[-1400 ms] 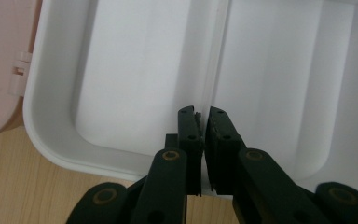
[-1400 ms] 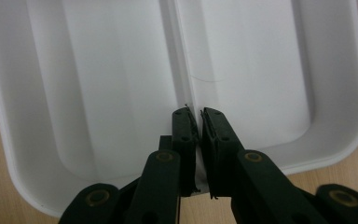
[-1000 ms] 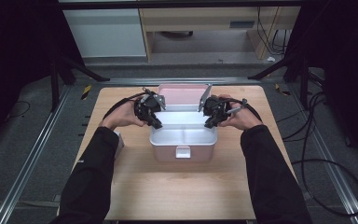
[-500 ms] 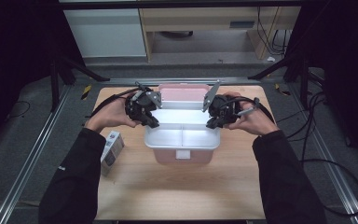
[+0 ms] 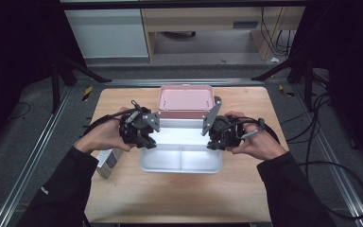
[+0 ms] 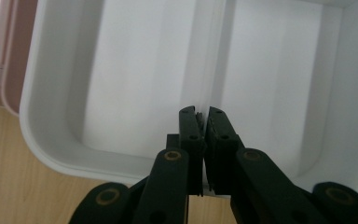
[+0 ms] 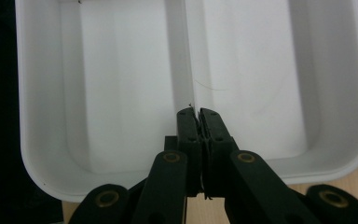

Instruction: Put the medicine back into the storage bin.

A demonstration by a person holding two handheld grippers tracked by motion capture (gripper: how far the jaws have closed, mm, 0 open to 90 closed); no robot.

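Two grippers, one white tray lifted between them over the table.

Far left on the wooden table (image 5: pixel 179 198) lies a small box (image 5: pixel 108 161), just by the person's left sleeve. Next, the left gripper (image 5: pixel 144 142) pinches the near-left rim of the white two-compartment tray (image 5: pixel 182 163), its jaws nearly together with the thin rim wall clamped between them; in the left gripper view that gripper (image 6: pixel 204 114) bites the tray (image 6: pixel 121 93) right where the divider meets the rim. Behind the tray rests a pink lid (image 5: pixel 185 100), flat on the table. On the right, the right gripper (image 5: pixel 217 142) grips the opposite rim, jaws equally tight; the right gripper view shows that gripper (image 7: pixel 198 112) shut on the tray (image 7: pixel 98 93) at the divider.
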